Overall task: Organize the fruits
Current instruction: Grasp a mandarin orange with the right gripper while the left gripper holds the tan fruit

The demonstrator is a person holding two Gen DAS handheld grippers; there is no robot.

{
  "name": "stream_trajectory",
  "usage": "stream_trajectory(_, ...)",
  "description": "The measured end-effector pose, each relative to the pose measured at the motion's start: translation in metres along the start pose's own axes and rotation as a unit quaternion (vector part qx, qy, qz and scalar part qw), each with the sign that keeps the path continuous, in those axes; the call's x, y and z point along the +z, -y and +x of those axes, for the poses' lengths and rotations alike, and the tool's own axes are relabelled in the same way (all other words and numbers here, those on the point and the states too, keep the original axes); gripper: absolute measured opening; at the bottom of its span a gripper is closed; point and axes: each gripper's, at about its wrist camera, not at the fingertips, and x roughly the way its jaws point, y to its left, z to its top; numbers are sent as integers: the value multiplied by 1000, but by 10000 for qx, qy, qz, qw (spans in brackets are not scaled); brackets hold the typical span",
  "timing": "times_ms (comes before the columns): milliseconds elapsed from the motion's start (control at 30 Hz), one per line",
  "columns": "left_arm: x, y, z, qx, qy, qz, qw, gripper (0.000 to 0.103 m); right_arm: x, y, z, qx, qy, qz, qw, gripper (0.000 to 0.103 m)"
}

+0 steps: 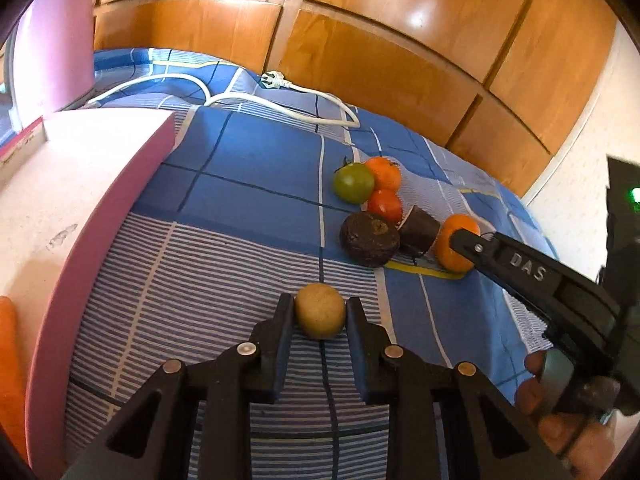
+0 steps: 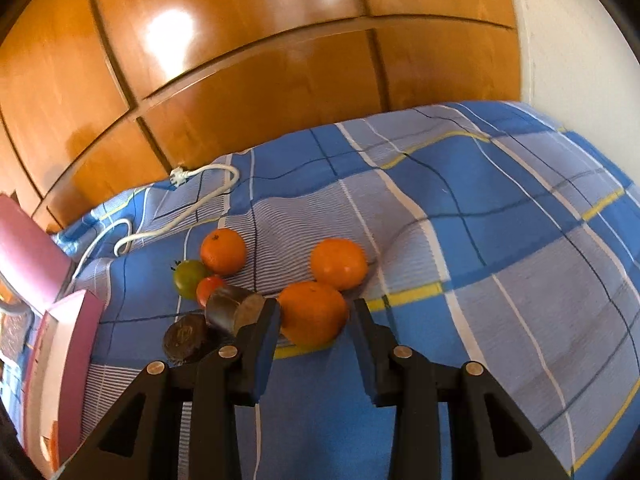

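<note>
A small tan round fruit [image 1: 320, 314] lies on the blue checked bedsheet [image 1: 240, 168], and my left gripper [image 1: 320, 307] is shut on it, one pad on each side. My right gripper [image 2: 315, 309] is shut on an orange [image 2: 312, 314], which rests on the sheet; the left wrist view shows the same orange [image 1: 448, 258] under a finger [image 1: 464, 240]. Close by lie another orange [image 2: 339, 263], a third orange [image 2: 223, 251], a green tomato [image 2: 189, 278], a red tomato [image 2: 208, 288], a dark round fruit [image 2: 185, 338] and a dark cut piece [image 2: 234, 310].
A pink-edged white box [image 1: 80, 208] stands at the left of the bed. A white power cable with plug [image 1: 276, 82] lies along the far side. Wooden wardrobe doors [image 1: 380, 60] rise right behind the bed. A hand [image 1: 536, 396] holds the right gripper.
</note>
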Motion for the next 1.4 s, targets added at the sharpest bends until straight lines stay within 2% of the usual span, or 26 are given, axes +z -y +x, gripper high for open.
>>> stream_trajectory(267, -1, -1, -1, -16, 53, -11, 10000, 27, 0, 4, 1, 177, -61, 127, 9997, 37)
stream_trajectory(400, -1, -5, -2, -126, 81, -127, 9998, 27, 0, 9, 5, 281, -192, 323, 9989, 45)
stream_trajectory(867, -1, -3, -2, -73, 83, -75, 9999, 26, -3, 6, 15, 182, -358, 222, 9989, 49)
stream_trajectory(1000, -1, -3, -2, -63, 82, -66, 9999, 27, -4, 9, 15, 315, -349, 306, 9984, 53)
stream_trajectory(1100, -1, -2, -1, -44, 86, -56, 9999, 27, -4, 14, 16, 629, -312, 479, 9964, 63)
stream_trajectory(1267, -1, -2, -1, -34, 91, -47, 9999, 27, -3, 12, 16, 622, -309, 448, 9966, 63)
stream_trajectory(1333, -1, -2, -1, -32, 91, -38, 9999, 27, -3, 12, 15, 581, -299, 437, 9969, 60)
stream_trajectory(1400, -1, -2, -1, -25, 97, -27, 9999, 26, -4, 15, 15, 403, -288, 488, 9976, 40)
